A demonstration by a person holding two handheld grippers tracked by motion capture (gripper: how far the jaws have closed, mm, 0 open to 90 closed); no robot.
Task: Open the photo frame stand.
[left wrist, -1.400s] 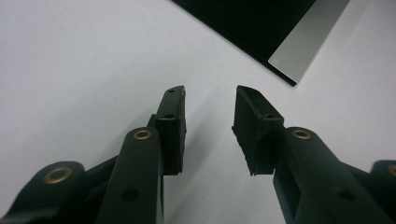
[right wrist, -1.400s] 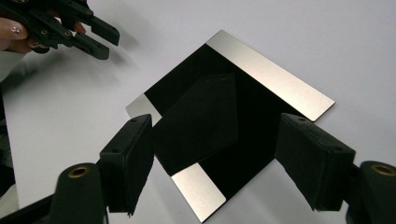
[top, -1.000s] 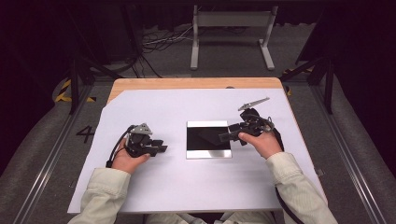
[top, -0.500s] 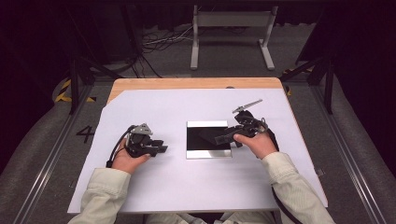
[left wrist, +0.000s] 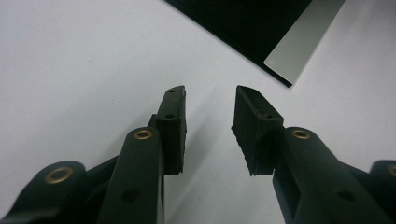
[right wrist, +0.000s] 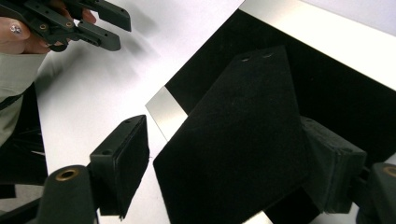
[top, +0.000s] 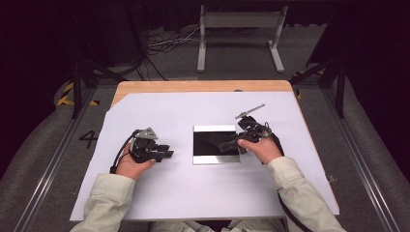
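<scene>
Two claws sit low over the white sheet that covers our bench (top: 193, 193), and we take the black panel (top: 210, 144) at the middle of that sheet as our landmark. Nearest us, pale sleeves come in from the bottom edge. Our left claw (top: 167, 153) rests to the left of the panel, apart from it, its jaws spread with nothing but white sheet between them; in the left gripper view the panel's corner with its silver edge strip (left wrist: 303, 42) lies just beyond the pads. Our right claw (top: 225, 146) reaches over the panel from its right side. In the right gripper view one pad (right wrist: 123, 163) hangs beside the panel's silver-edged corner while the other jaw looms large and dark over the black face; the jaws stand apart, and we cannot tell whether either pad touches the panel.

Past the panel a strip of bare wood (top: 203, 86) shows at the bench's far edge. Beyond that lie grey floor, loose cables (top: 164, 46) and a pale metal stand (top: 239, 34). Left of the bench, the floor bears a painted "4" (top: 88, 138) and yellow-black tape (top: 67, 94). The room behind is too dark to make out.
</scene>
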